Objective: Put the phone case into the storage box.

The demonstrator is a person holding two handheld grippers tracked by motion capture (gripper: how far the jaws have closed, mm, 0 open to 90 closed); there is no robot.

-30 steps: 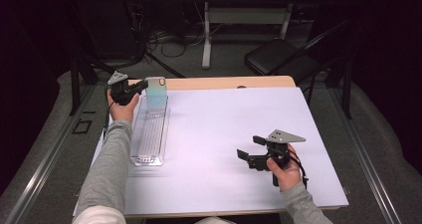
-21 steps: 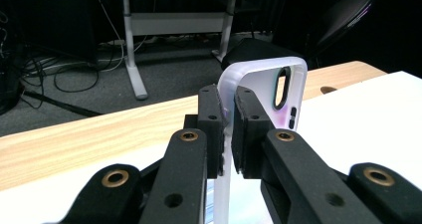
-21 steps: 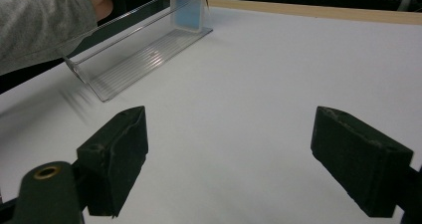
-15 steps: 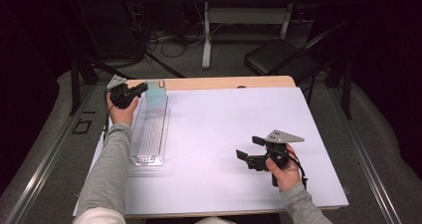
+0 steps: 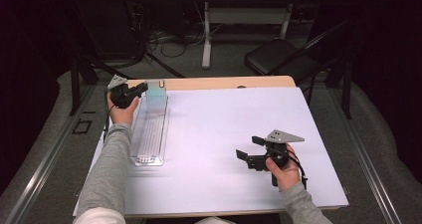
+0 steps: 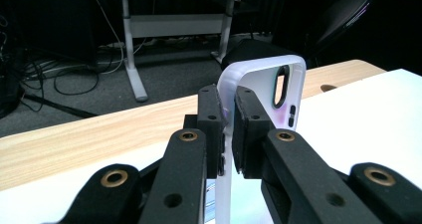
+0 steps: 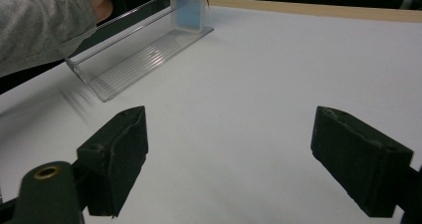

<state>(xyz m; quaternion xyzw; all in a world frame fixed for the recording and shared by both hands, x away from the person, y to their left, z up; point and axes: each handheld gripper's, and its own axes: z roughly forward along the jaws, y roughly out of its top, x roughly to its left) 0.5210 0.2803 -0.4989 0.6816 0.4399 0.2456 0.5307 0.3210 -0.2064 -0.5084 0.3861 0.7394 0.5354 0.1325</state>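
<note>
Two grippers, left gripper (image 5: 144, 87) pinching phone case (image 6: 278, 84) upright, right gripper (image 5: 247, 148) spread, hovering

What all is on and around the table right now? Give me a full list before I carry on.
Phone case: one, translucent white with a camera cut-out, upright at the far end of the rack, pinched at its edge.
Clear rack: one, transparent ribbed plastic, long, on the table's left side.
Table cover: one, white, over most of the top.
Table edge: one, bare light wood, along the far side.
Chair: one, black, on the floor beyond the table.
Desk frame: one, white-legged, at the back.
Cables: several, dark, on the floor.
Left claw: black, shut on the phone case.
Right claw: black, open, nothing between the jaws, over the table's near right.
</note>
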